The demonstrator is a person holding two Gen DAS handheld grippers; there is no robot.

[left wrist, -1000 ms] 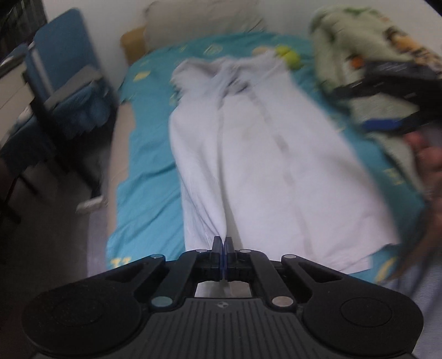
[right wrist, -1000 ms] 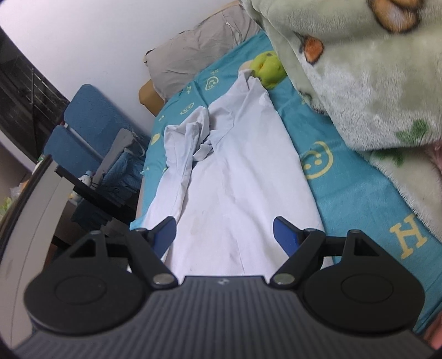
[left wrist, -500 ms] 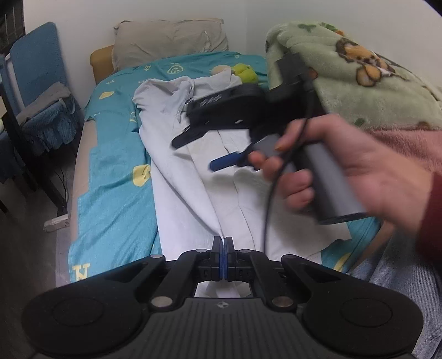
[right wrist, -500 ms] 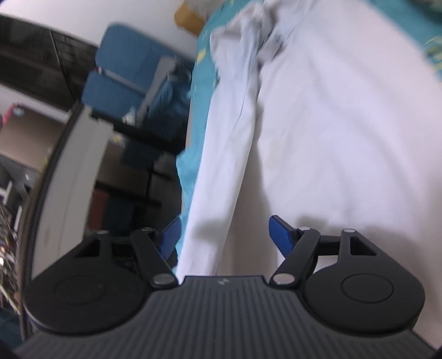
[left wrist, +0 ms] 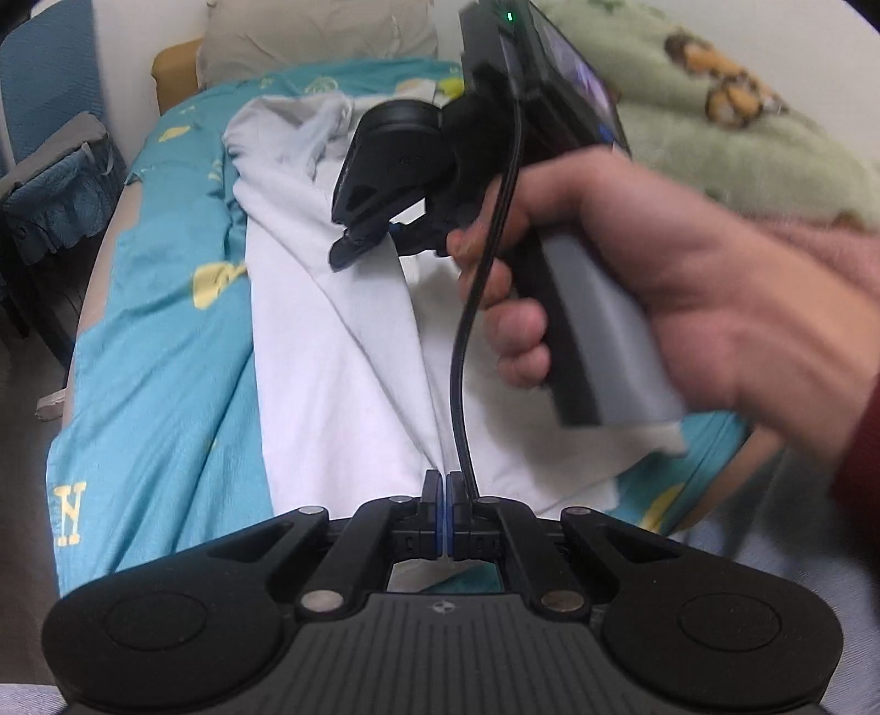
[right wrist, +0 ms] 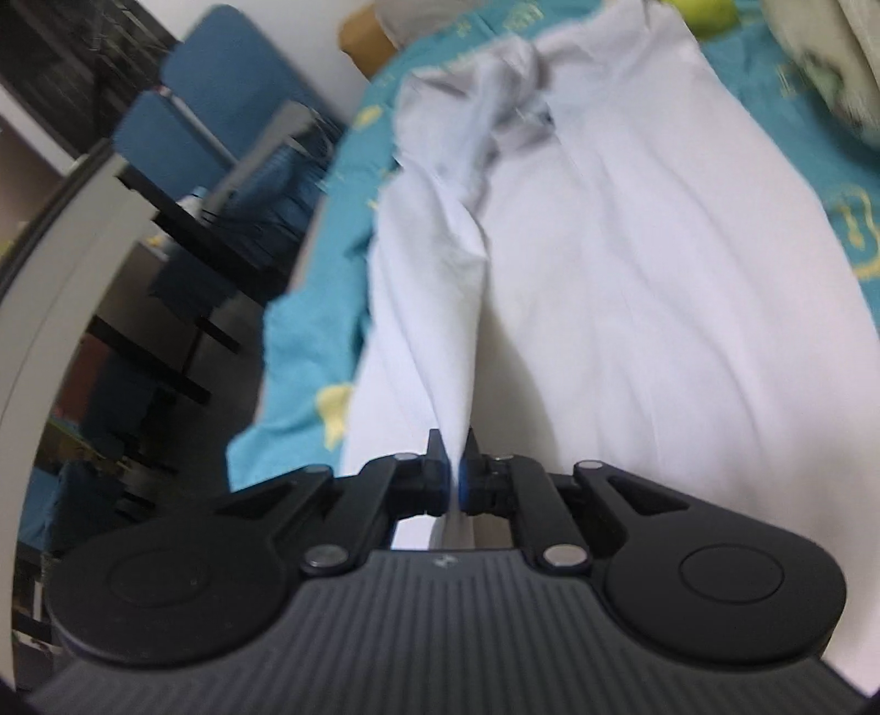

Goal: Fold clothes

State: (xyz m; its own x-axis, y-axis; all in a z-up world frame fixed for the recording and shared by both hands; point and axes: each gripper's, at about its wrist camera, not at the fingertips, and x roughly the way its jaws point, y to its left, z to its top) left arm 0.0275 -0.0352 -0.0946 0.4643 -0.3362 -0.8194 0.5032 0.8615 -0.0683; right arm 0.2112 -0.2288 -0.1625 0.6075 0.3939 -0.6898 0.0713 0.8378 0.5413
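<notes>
I am holding my left gripper (left wrist: 443,487) closed, clamping a ridge of the white shirt (left wrist: 330,352) at its near hem. I am holding my right gripper (right wrist: 454,459) pinched on a raised fold of the same shirt (right wrist: 632,286); my right hand (left wrist: 687,297) is gripping its handle at 2 o'clock in the left view. The shirt is lying lengthwise on the bed (left wrist: 159,341), over a teal sheet with yellow prints. A grey pillow (left wrist: 308,38) is resting at 12 o'clock against the white wall. A green fleece blanket (left wrist: 731,126) is piled at 1 o'clock. A blue chair (right wrist: 220,110) is standing beside the bed at 10 o'clock.
</notes>
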